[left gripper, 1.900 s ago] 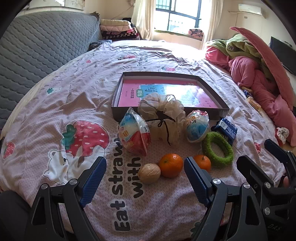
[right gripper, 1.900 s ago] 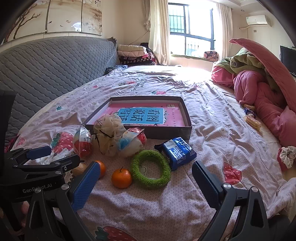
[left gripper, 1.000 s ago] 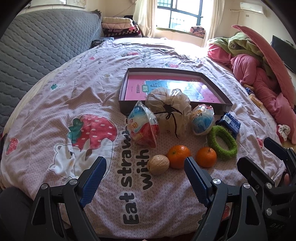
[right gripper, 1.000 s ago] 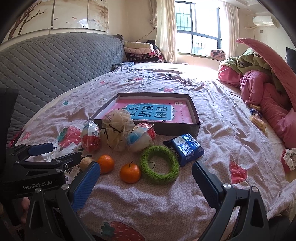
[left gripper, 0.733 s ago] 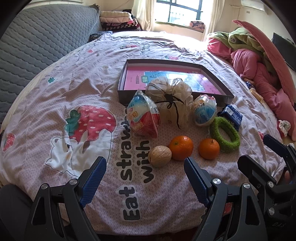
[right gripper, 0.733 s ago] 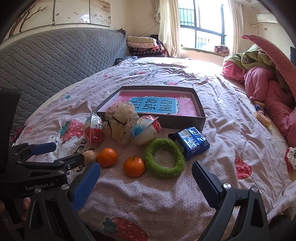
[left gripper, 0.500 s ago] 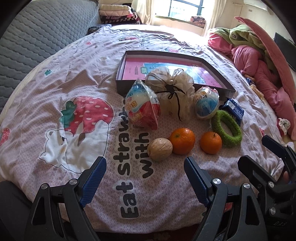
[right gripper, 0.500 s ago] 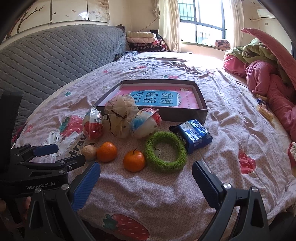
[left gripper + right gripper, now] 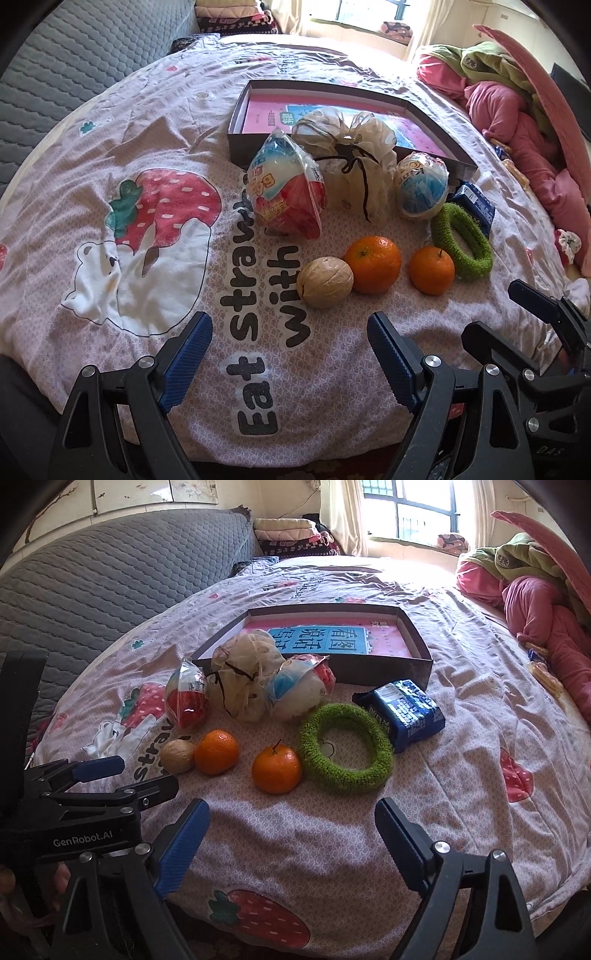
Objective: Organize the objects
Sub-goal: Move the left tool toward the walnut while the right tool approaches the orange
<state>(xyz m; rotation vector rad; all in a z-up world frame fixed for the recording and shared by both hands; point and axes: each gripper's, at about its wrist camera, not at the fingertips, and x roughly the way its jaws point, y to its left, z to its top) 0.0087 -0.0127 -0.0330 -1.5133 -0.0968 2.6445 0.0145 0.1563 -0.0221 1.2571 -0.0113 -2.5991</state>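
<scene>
Tangerines (image 9: 276,769) beside walnut (image 9: 324,282) on bedsheet (image 9: 155,122); we note left gripper (image 9: 290,360) spread, empty; right gripper (image 9: 291,840) just narrowing slightly, nothing between fingers.

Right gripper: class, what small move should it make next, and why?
Probably ease the right gripper forward and down over the stemmed orange. Its jaws, just narrowed slightly, stand open and empty; that orange lies nearest ahead, apart from its neighbours, and the box holds none of the loose items yet.
</scene>
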